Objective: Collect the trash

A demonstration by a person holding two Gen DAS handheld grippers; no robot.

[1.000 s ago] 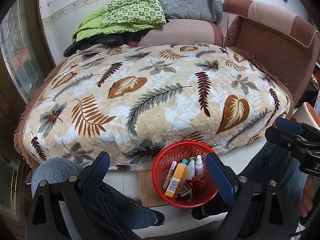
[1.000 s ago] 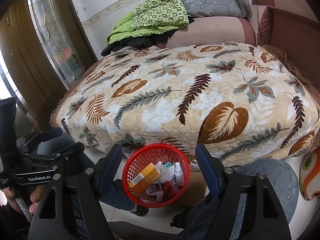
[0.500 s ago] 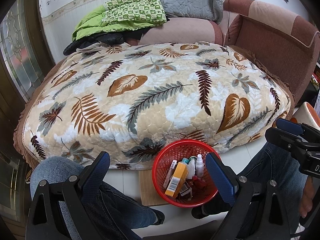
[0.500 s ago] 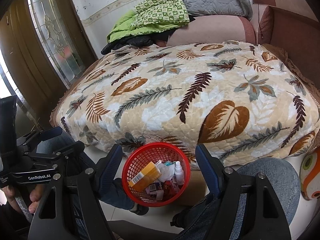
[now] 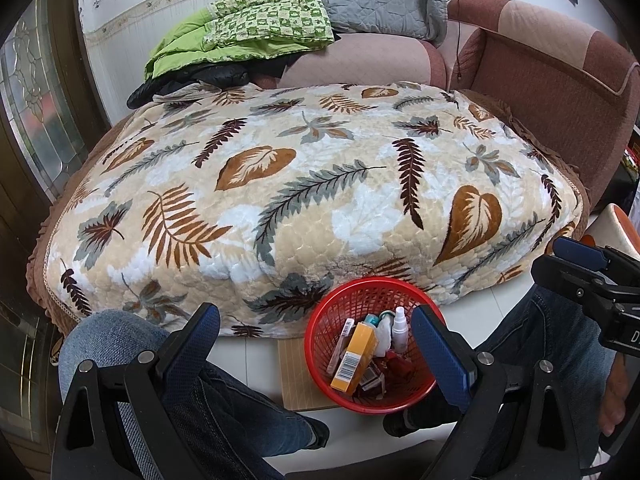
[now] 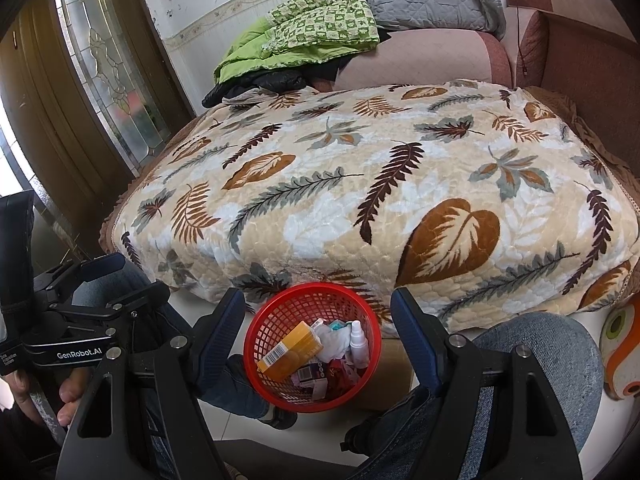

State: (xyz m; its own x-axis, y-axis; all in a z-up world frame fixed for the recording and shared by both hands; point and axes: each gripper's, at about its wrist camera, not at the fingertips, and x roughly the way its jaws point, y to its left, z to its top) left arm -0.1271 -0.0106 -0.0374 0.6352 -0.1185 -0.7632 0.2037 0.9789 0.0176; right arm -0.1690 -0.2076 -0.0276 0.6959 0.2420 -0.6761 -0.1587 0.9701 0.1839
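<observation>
**A:** What has changed over the last moment?

**B:** Nothing I can find. The leaf-print blanket (image 5: 304,192) is as bare as it was a second ago, the red basket (image 5: 320,320) sits on the same patch of floor, and both my tools are where they were. I judge the collecting is about done: no loose trash shows on the blanket or the floor.

**A:** Where is the trash, then?

**B:** All in the basket, just ahead of and below my left tool (image 5: 316,340), nearer its right finger. Seen from my right tool (image 6: 316,324), it lies almost centred between the fingers. The orange box (image 6: 290,350) leans on the basket's left side, the white spray bottle (image 6: 357,340) stands at its right, and crumpled paper and small packets lie between them.

**A:** And the tools themselves?

**B:** Both released, spread wide, holding nothing.

**A:** Room to move?

**B:** Tight low down. My knees flank the basket on both sides, and the blanket's front edge hangs just beyond its far rim. Above the blanket it's open up to the sofa (image 5: 560,80).
</observation>
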